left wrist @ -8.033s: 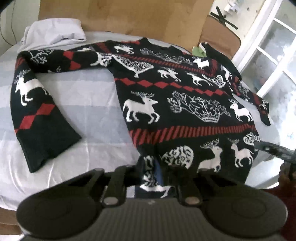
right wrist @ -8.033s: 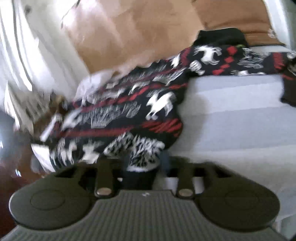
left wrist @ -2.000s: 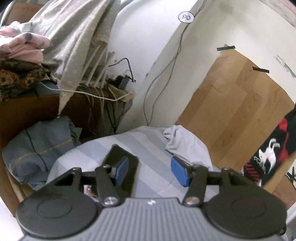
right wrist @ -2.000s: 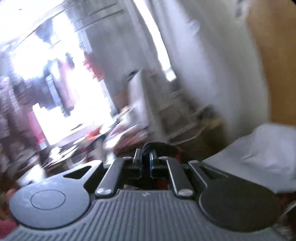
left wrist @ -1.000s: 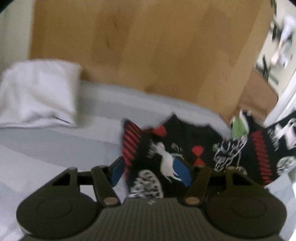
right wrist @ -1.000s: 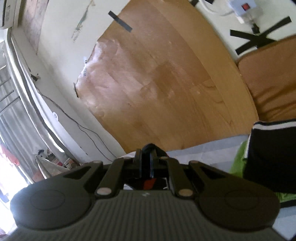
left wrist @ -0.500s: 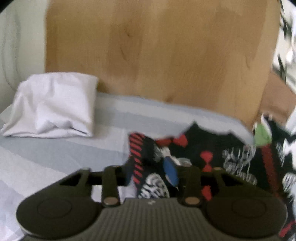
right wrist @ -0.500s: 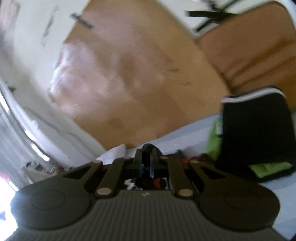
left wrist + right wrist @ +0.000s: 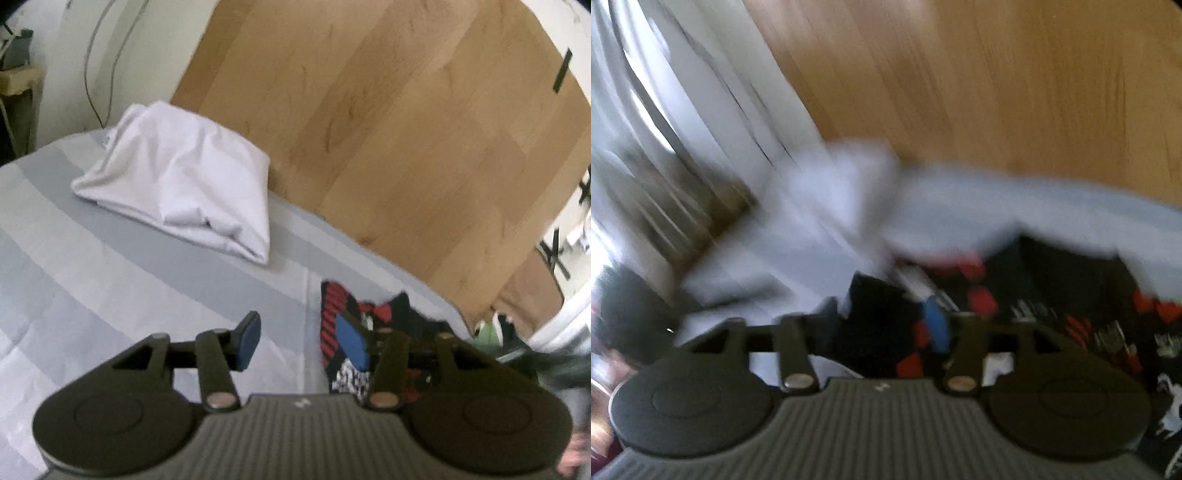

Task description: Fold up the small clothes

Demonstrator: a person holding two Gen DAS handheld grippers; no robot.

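While jaws just opened, right tool [image 9: 886, 325] dropped sweater [image 9: 1052, 295] (blurred).

No readable text, label, brand, number or sign is showing in either view. The small pale mark on each gripper body is appearing too blurred to read.

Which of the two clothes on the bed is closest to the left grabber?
The black, red and white patterned sweater, right beside the left gripper. The folded white cloth lies farther off, by the wooden board.
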